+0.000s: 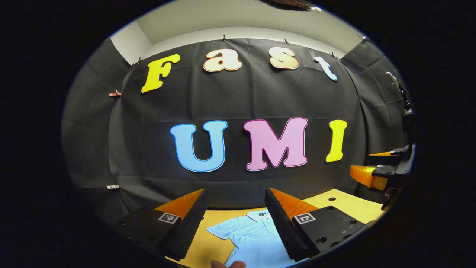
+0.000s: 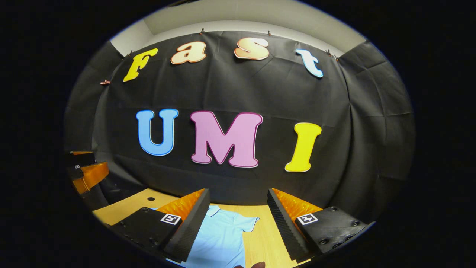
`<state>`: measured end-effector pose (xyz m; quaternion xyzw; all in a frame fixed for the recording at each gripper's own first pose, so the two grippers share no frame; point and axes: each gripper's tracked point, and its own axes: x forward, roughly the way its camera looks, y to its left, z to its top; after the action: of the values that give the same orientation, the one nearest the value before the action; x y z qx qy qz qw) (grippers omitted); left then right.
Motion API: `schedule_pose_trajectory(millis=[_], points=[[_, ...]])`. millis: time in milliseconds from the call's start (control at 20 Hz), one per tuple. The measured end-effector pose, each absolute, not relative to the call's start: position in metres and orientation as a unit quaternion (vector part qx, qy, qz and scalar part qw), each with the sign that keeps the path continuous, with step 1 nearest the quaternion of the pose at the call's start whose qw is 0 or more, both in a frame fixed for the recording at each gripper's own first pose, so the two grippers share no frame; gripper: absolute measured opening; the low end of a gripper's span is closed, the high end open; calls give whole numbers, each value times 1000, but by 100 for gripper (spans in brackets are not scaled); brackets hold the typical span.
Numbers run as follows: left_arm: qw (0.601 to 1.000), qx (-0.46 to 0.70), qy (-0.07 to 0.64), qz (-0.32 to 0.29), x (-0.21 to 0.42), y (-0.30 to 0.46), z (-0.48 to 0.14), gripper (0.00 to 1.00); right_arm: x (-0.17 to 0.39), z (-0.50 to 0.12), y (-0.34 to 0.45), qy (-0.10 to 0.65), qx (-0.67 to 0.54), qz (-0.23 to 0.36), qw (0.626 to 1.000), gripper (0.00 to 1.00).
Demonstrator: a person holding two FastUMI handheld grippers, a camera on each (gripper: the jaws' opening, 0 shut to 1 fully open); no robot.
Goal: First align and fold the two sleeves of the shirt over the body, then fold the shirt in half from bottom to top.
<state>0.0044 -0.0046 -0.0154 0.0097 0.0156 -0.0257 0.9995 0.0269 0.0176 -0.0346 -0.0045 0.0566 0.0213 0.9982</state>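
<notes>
On my left gripper (image 1: pixel 235 219) I see two wedge-shaped fingers with ribbed inner pads (image 1: pixel 187 227), each bolted to a black block carrying a small square black-and-white marker tag (image 1: pixel 168 218) and round screw holes. My right gripper (image 2: pixel 238 219) is built the same: ribbed pads (image 2: pixel 284 227), black blocks, a square marker (image 2: pixel 308 219) and dark screws.

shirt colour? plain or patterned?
Plain light blue, no pattern visible. The shirt lies flat on the table; the left gripper view shows it best, collar included.
</notes>
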Motion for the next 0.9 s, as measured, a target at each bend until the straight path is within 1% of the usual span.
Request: schedule_pose_trajectory(millis=[150,250,400,600,800,900], points=[[999,9,21,-27,8,-7,-20,96,62,-63,12,89,12,21,996,97],[999,9,25,-24,11,-8,-24,96,94,-92,6,126,25,21,991,97],[999,11,37,-14,13,-6,-34,96,147,-155,-6,194,34,15,980,97],[998,16,61,3,14,-3,-50,96,200,-245,-29,274,43,-6,961,97],[996,27,83,24,13,0,-63,96,241,-317,-49,318,52,-29,946,97],[994,29,95,33,11,1,-70,96,255,-350,-55,339,49,-36,939,98]])
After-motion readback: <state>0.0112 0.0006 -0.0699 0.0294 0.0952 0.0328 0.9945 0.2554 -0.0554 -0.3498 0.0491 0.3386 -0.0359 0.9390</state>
